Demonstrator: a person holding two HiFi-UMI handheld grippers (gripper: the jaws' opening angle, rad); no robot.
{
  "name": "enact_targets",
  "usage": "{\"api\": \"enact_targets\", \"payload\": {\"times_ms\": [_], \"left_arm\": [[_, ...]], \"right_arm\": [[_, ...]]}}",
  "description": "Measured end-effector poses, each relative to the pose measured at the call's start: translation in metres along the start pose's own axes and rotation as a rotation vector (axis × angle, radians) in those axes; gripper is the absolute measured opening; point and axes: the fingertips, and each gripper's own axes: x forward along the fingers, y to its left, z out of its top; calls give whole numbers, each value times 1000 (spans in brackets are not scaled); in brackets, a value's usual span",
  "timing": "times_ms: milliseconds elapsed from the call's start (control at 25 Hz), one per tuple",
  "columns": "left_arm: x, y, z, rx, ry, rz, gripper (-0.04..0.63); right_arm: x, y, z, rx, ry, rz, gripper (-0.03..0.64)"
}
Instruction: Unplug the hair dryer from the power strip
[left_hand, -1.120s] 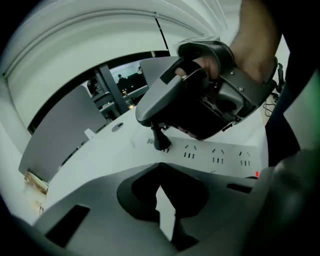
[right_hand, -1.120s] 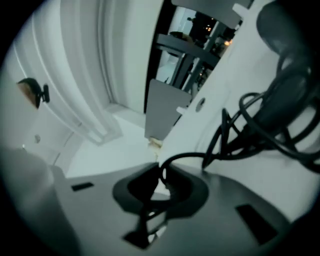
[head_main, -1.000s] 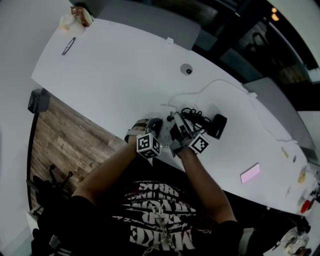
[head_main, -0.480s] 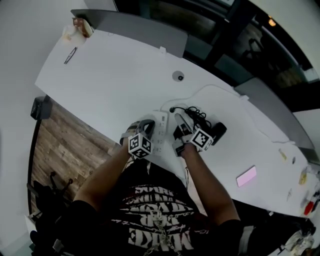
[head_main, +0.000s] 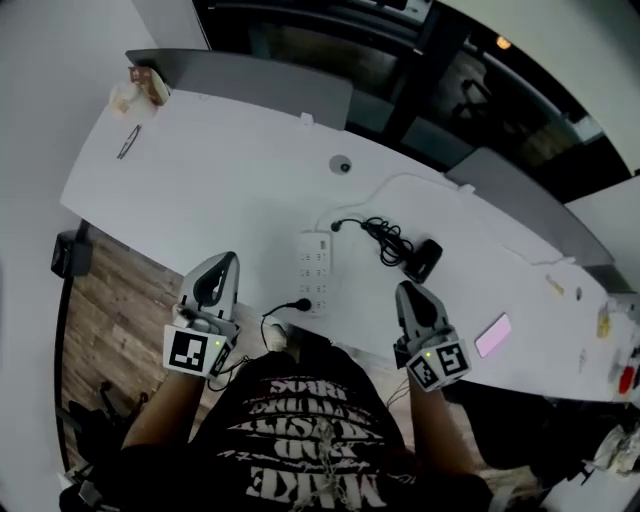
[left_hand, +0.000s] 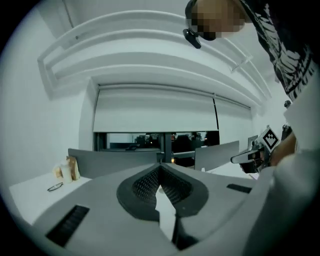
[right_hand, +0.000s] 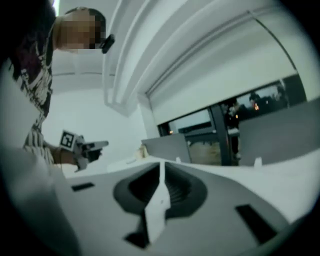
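Dryer plug just beside pwr strip

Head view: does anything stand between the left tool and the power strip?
Nothing visible does: only bare table shows between the left tool and the power strip. A black cable curls by the strip's near end, off that line.

You're holding both arms bent and well apart, grippers pointing out over the tabletop's near edge. Your left gripper has its jaws together, empty. Your right gripper has just been closing, with nothing between its jaws.
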Motion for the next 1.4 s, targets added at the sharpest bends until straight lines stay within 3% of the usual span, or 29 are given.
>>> {"api": "enact_targets", "payload": {"times_ms": [80, 200, 320, 440, 720, 1160, 1400], "left_arm": [[-5, 3, 28, -4, -63, -18, 20], [-20, 3, 57, 18, -160, -41, 20], [-35, 8, 53, 61, -162, -47, 20], [-44, 14, 49, 31, -149, -74, 20], [-65, 30, 45, 17, -150, -92, 20], [-71, 17, 48, 20, -173, -140, 20], [-57, 7, 39, 13, -139, -161, 20]], "right_arm": [[-7, 17, 35, -100, -67, -37, 46], [-9, 47, 76, -158, -176, -68, 43], [-4, 73, 89, -215, -212, -93, 39], [1, 95, 82, -275, -196, -100, 35], [0, 130, 63, -290, -162, -112, 34], [-12, 144, 57, -298, -143, -130, 34], [-10, 134, 51, -289, -121, -139, 34]]}}
